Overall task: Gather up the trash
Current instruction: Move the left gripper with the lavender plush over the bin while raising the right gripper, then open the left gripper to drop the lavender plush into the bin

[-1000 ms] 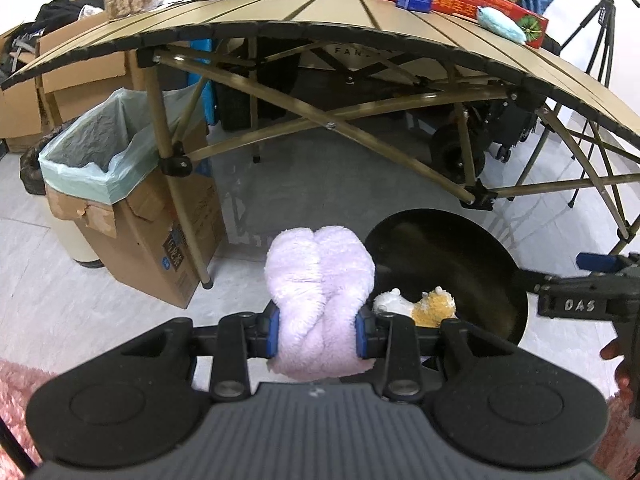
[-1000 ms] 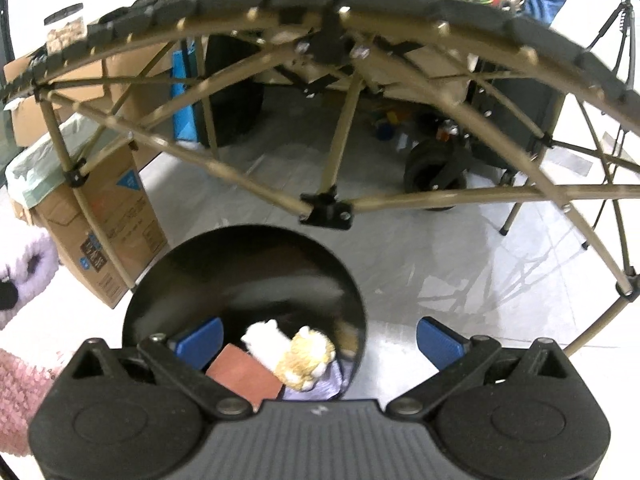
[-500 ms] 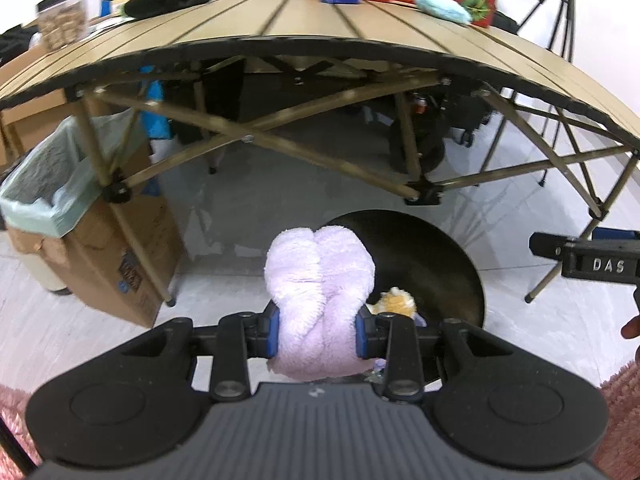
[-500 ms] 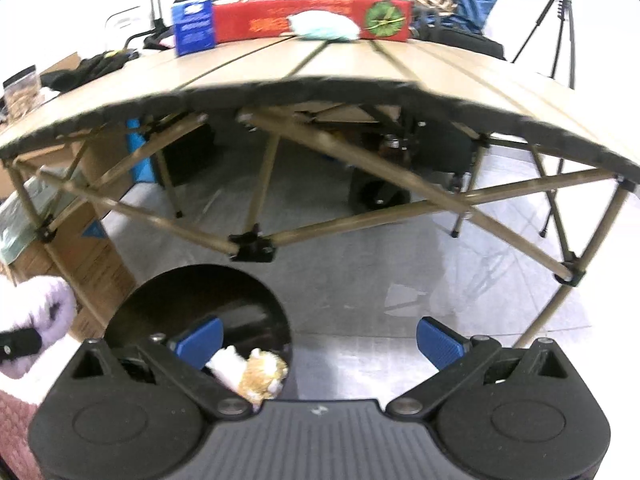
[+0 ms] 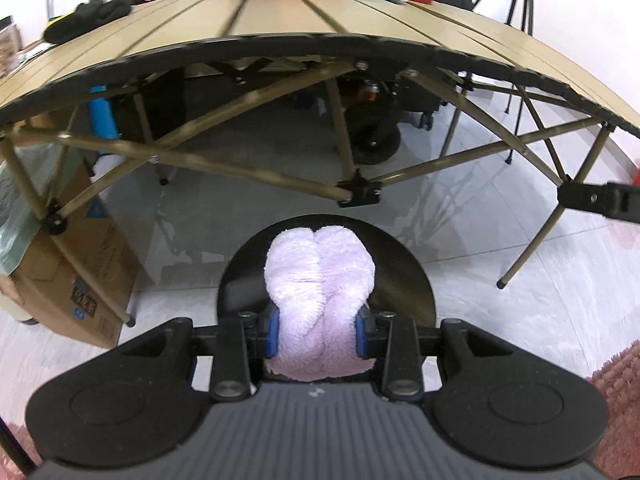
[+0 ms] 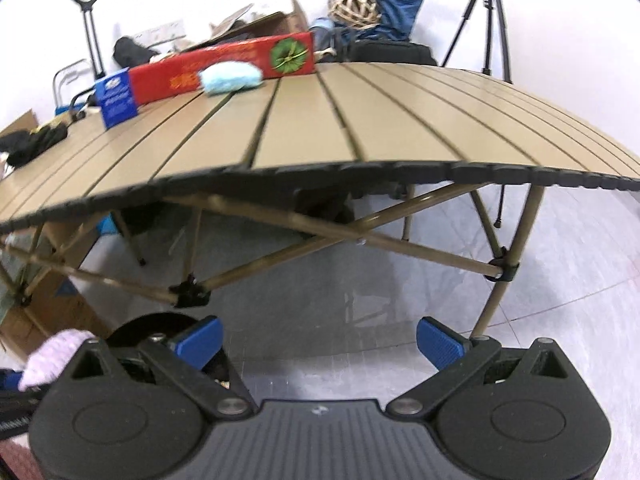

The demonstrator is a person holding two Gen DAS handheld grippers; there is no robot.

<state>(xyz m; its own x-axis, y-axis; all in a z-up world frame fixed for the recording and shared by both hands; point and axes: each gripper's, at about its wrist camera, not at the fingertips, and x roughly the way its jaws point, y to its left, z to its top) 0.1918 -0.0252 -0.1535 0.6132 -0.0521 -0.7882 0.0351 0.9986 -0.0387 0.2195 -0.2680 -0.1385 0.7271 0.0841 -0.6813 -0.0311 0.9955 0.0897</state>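
My left gripper [image 5: 318,336] is shut on a fluffy lilac cloth [image 5: 320,276], which bulges up from between the blue pads. Below it on the floor stands a round black bin [image 5: 412,280], and the cloth hangs over its opening. In the right wrist view the same bin [image 6: 156,322] and cloth [image 6: 56,354] show at the lower left. My right gripper [image 6: 320,340] is open with nothing between its fingers, in front of the folding table's edge. A light blue fluffy item [image 6: 230,76] lies on the table top by a red box [image 6: 240,60].
The tan slatted table [image 6: 380,128] stands on crossed legs [image 5: 360,194] just beyond the bin. A cardboard box with a green liner [image 5: 60,276] is on the left. A blue box [image 6: 116,98], black gloves [image 6: 32,144] and a tripod [image 6: 494,20] surround the table.
The left gripper carried the lilac cloth sideways until it hangs over the black bin. The right gripper rose and turned, so its view now takes in the table top; it stayed open.
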